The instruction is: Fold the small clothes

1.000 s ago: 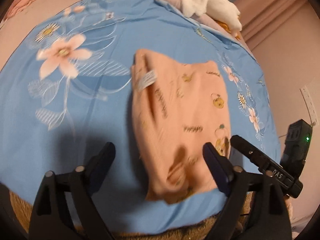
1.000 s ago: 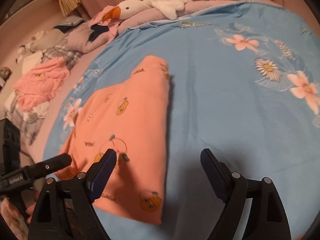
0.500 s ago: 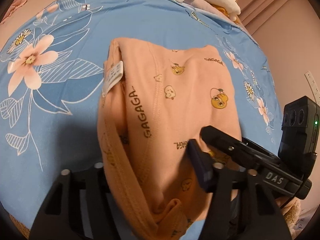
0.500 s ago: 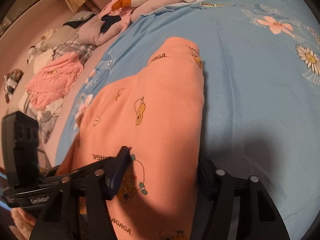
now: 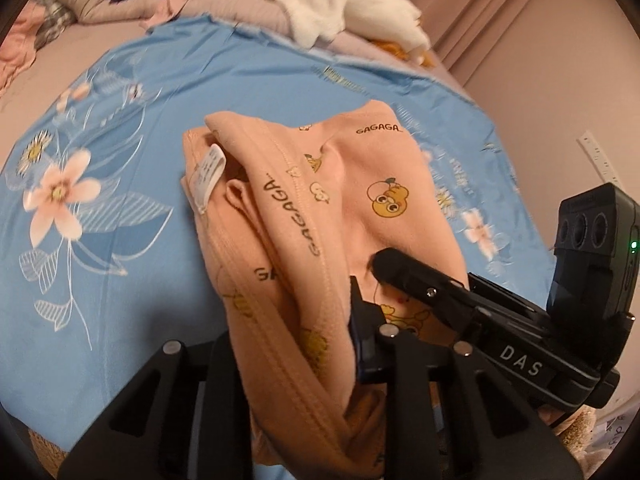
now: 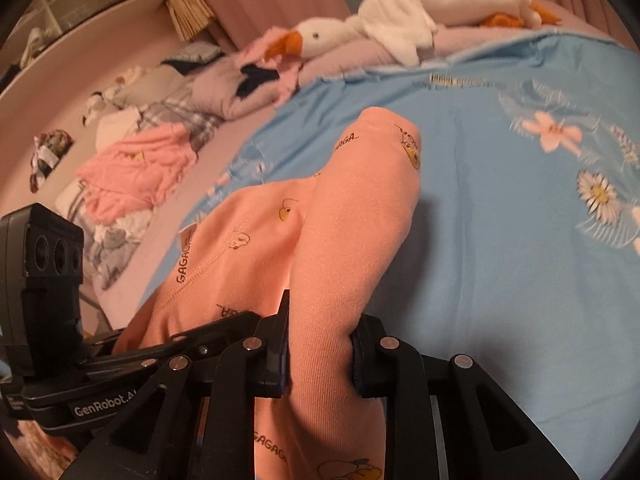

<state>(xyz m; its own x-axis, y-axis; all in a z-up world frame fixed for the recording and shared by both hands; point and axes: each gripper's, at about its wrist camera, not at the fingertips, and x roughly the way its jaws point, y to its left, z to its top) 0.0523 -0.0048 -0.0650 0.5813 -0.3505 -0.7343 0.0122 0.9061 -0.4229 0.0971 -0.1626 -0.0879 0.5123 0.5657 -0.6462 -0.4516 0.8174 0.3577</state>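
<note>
A small peach garment [image 5: 320, 208] printed with ducks and "GAGAGA" lies folded on the blue flowered sheet [image 5: 100, 248]; its white label [image 5: 206, 172] faces up at the left. My left gripper [image 5: 296, 344] is shut on its near left edge and lifts it. My right gripper [image 6: 320, 352] is shut on its near right edge, a thick fold of the garment [image 6: 352, 240] rising between the fingers. Each gripper shows in the other's view: the right one in the left wrist view [image 5: 460, 300] and the left one in the right wrist view [image 6: 132, 364].
A white plush goose [image 5: 320, 4] lies on the pillows at the far end of the bed and shows in the right wrist view too [image 6: 400, 20]. A heap of pink and plaid clothes [image 6: 136, 168] lies to the left. A wall and curtain [image 5: 540, 60] stand at the right.
Both grippers went from open over the garment to shut on its near edge. They have since raised that edge, so the cloth bunches up and more of the bed's far end shows.
</note>
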